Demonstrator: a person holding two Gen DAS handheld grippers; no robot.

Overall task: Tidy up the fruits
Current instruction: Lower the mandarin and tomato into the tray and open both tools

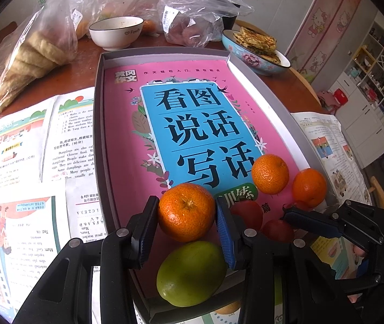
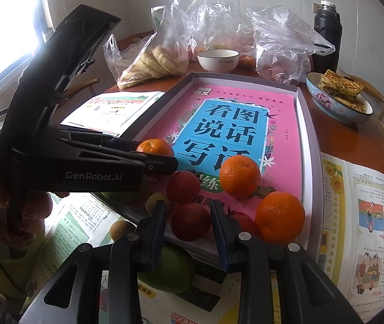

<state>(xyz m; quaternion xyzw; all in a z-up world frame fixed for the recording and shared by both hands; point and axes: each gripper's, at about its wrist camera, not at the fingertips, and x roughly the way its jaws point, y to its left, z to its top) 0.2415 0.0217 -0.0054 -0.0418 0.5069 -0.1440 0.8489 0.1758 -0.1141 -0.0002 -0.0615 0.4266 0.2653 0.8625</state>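
nearest the left wrist lens lies a smooth green round fruit [image 1: 191,272], its near edge hidden behind the left gripper [image 1: 187,222], whose blue-padded jaws are pressed on a round orange tangerine [image 1: 187,212] with its stem end turned up toward the camera; no long axis shows on it. it sits in the near end of a shallow grey cardboard tray [image 1: 98,102] lined with a pink and blue book [image 1: 192,124]. 3 tangerines are visible there, 2 others [image 1: 270,174] [image 1: 309,187] to the right. the right gripper [image 2: 189,225] is clamped narrowly on a small dark red round fruit [image 2: 190,221]; 3 red fruits show in the right wrist view, 1 [image 2: 183,187] behind it and 1 [image 2: 243,222] mostly hidden by a finger. 2 small brownish fruits [image 2: 121,229] [image 2: 156,201] beside the tray are hard to identify. 2 bowls stand at the far end.
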